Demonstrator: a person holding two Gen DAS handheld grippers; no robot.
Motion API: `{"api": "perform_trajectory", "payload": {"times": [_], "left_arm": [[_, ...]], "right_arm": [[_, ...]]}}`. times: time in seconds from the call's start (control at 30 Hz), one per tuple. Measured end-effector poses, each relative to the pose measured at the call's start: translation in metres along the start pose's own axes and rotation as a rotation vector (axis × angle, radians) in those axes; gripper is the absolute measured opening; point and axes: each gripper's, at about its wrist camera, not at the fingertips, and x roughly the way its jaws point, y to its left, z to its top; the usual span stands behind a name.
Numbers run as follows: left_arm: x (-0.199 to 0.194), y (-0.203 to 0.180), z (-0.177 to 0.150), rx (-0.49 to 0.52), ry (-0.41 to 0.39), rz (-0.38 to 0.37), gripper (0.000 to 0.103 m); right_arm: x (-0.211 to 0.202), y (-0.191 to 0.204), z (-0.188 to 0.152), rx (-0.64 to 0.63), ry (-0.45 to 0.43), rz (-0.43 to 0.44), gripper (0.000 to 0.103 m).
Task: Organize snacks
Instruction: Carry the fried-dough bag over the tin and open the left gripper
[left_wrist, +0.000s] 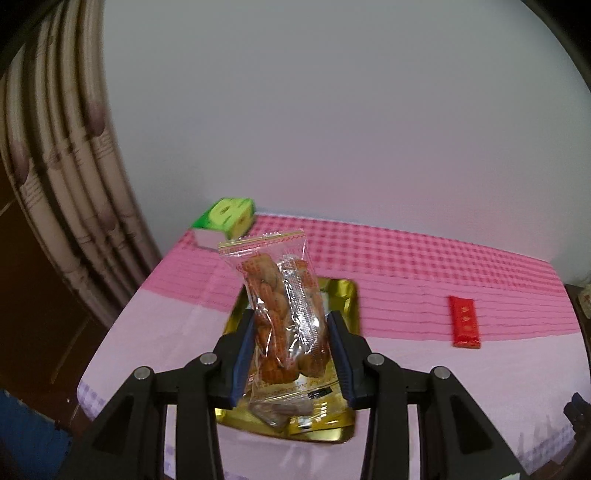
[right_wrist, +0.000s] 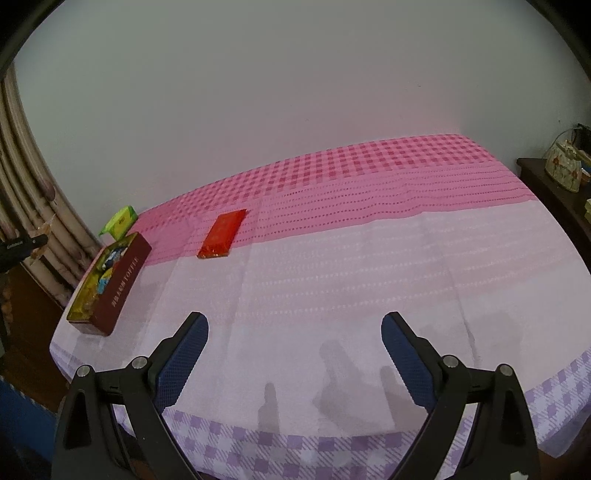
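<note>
Above the gold-lined toffee tin (left_wrist: 351, 295), left gripper (left_wrist: 291, 354) is clamped on a clear packet of orange snacks (left_wrist: 284, 302), held upright. Right gripper (right_wrist: 295, 362) hangs over the tablecloth (right_wrist: 332, 277), jaws wide apart, empty; red packet (right_wrist: 222, 233) lies well beyond.

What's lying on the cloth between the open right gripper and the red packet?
Nothing; in the right wrist view only bare tablecloth separates the right gripper from the red packet.

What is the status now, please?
Left hand-held gripper shut on clear snack bag, above gold tin. Right hand-held gripper open, empty. Nothing in the way.
</note>
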Motion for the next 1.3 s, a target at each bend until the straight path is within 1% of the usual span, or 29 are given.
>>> {"api": "perform_trajectory", "payload": {"times": [0.23, 0.47, 0.57, 0.73, 1.3], "left_arm": [[0.029, 0.023, -0.03, -0.016, 0.078, 0.018, 0.039], [0.062, 0.023, -0.064, -0.002, 0.153, 0.023, 0.039], [0.077, 0.023, -0.072, 0.0, 0.174, 0.047, 0.039], [0.101, 0.026, -0.082, -0.015, 0.218, 0.061, 0.039], [0.112, 0.031, -0.084, -0.066, 0.189, 0.051, 0.041]], "right_arm": [[0.006, 0.009, -0.009, -0.043, 0.023, -0.018, 0.094], [0.017, 0.016, -0.015, -0.082, 0.048, -0.031, 0.094], [0.021, 0.014, -0.017, -0.086, 0.058, -0.035, 0.094], [0.024, 0.013, -0.018, -0.086, 0.066, -0.041, 0.094], [0.032, 0.013, -0.02, -0.099, 0.085, -0.062, 0.094]]}}
